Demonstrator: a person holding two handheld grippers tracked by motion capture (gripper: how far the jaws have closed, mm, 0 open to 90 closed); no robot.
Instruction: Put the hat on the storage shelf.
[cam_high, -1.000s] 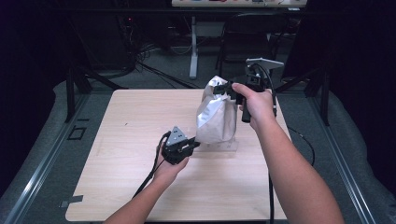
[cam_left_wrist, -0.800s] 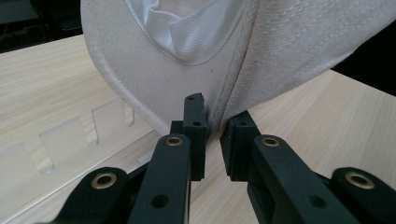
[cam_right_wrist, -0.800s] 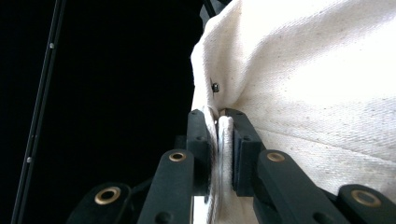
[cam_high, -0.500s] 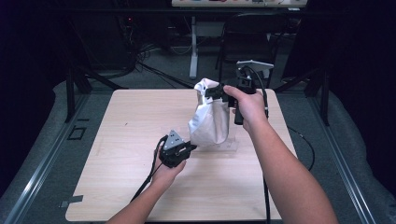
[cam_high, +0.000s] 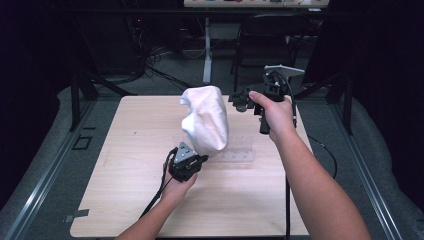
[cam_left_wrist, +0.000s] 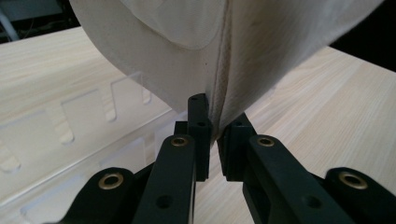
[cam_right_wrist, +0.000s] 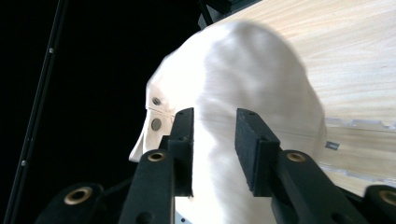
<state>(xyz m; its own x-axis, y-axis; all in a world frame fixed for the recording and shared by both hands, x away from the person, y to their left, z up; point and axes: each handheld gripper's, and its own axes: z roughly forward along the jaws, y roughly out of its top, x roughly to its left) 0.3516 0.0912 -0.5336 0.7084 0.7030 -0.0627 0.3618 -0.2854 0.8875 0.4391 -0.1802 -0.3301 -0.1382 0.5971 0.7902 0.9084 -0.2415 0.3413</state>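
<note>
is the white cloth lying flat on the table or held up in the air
Held up. The white cloth billows above the table, its lower edge pinched in the left gripper; the right gripper is open, apart from it.

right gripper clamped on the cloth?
No. In the right gripper view, the right gripper has its jaws apart, with the white cloth beyond them, not pinched.

The left gripper, held low in the left hand at about 6 o'clock on the table, points toward 1 o'clock with its jaws pinched tight on white cloth. The right gripper, raised in the right hand near 1 o'clock, points toward 9 o'clock, jaws parted.
</note>
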